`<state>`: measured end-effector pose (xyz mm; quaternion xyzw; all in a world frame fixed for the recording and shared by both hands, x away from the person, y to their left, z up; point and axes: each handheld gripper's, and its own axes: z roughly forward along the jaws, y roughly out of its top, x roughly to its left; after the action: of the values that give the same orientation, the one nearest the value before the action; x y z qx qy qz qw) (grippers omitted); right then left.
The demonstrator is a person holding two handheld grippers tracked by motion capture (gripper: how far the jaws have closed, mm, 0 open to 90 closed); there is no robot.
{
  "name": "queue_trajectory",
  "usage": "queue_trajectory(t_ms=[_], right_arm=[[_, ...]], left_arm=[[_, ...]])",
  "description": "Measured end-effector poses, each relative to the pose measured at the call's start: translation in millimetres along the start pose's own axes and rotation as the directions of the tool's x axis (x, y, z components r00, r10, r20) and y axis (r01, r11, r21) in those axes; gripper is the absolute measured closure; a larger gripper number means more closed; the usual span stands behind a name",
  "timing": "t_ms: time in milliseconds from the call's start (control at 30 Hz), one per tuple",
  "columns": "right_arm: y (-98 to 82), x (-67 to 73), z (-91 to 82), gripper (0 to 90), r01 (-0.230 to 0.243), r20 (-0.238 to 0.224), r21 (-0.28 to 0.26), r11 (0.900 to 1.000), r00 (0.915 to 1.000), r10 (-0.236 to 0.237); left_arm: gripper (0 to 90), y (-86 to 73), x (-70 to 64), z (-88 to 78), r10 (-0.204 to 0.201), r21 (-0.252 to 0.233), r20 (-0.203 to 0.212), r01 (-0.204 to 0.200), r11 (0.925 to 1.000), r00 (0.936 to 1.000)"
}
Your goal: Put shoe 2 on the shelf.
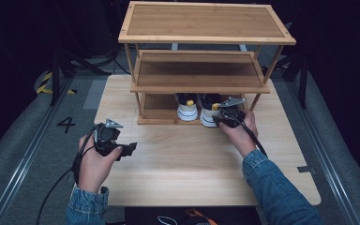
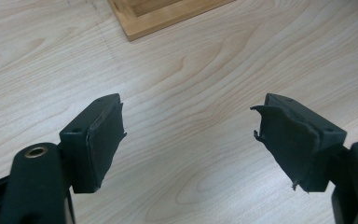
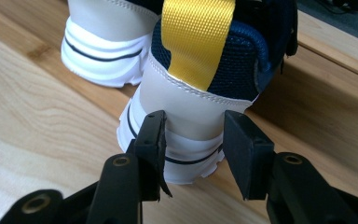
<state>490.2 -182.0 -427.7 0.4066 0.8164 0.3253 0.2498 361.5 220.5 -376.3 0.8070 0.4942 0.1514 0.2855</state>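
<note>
Two white and navy shoes with yellow heel tabs stand heel-out on the bottom shelf of a bamboo shoe rack (image 1: pixel 199 88). My right gripper (image 1: pixel 219 120) is at the heel of the right shoe (image 1: pixel 209 115). In the right gripper view its pads sit against both sides of that shoe's (image 3: pixel 191 105) beige heel, so the right gripper (image 3: pixel 193 126) is shut on it. The left shoe (image 1: pixel 187 110) stands just beside it, untouched, and appears again at the upper left (image 3: pixel 105 46). My left gripper (image 1: pixel 129 149) hovers over the bare table, and its jaws (image 2: pixel 186 116) stand wide open and empty.
The three-tier rack stands at the far half of the light wooden table (image 1: pixel 178 168); its top (image 1: pixel 206 21) and middle shelves hold nothing. A corner of the rack's base (image 2: pixel 168 14) lies ahead of the left gripper. Dark floor and rails flank the table.
</note>
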Motion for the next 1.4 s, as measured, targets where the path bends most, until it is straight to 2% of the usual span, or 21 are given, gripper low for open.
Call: queue_trajectory(t_ms=[167,267,333,400,567,767,967,1167,1300,1333,1400], right_arm=[[2.7,1.4,6.3,58.2,-0.016,-0.001,-0.011,1.000,0.9999,0.016],[3.7,2.4,10.0,58.2,-0.012,0.012,-0.021,1.000,0.9999,0.012],[4.0,2.4,13.2,54.2,-0.010,0.026,-0.024,1.000,0.9996,0.011],[4.4,1.6,16.0,54.0,-0.027,0.023,-0.026,0.999,0.9994,0.028],[5.0,-1.5,22.4,51.6,-0.033,0.042,-0.038,0.999,0.9985,0.035],[6.0,0.1,28.9,50.5,-0.013,0.064,-0.056,0.998,0.9978,0.017],[7.0,2.1,28.9,53.7,-0.003,0.062,-0.050,0.999,0.9980,0.006],[13.7,4.2,29.1,53.6,0.004,0.071,-0.006,1.000,0.9974,-0.003],[11.3,2.8,26.8,51.5,0.009,0.058,-0.025,1.000,0.9983,-0.007],[10.6,2.5,21.9,51.1,-0.012,0.044,-0.036,0.999,0.9989,0.014],[10.2,1.9,11.9,49.9,-0.024,0.031,-0.055,0.998,0.9992,0.026]], left_arm=[[22.5,-3.8,1.6,-2.3,-0.014,-0.009,-0.008,0.014,0.9999,0.9999],[22.5,-4.9,2.1,-3.0,-0.014,-0.008,-0.009,0.014,0.9999,0.9999],[22.4,-5.4,2.2,-3.5,-0.014,-0.008,-0.008,0.014,0.9999,0.9999],[22.4,-6.1,2.0,-3.9,-0.016,-0.008,-0.012,0.016,0.9998,0.9998],[22.4,-7.2,3.4,-5.0,-0.021,-0.006,-0.015,0.020,0.9998,0.9997],[22.5,-6.9,2.7,-4.3,-0.021,-0.001,-0.012,0.021,0.9998,0.9997],[22.4,-5.4,1.8,-2.0,-0.017,-0.003,-0.013,0.017,0.9999,0.9998],[22.4,-1.1,-1.8,2.8,0.001,0.005,0.000,-0.001,1.0000,1.0000],[22.4,0.3,-0.6,2.7,0.006,-0.003,-0.001,-0.006,1.0000,1.0000],[22.4,0.5,-0.4,2.6,0.003,-0.003,0.003,-0.003,1.0000,1.0000],[22.4,0.5,0.0,3.1,0.001,0.000,0.006,-0.001,1.0000,1.0000]])
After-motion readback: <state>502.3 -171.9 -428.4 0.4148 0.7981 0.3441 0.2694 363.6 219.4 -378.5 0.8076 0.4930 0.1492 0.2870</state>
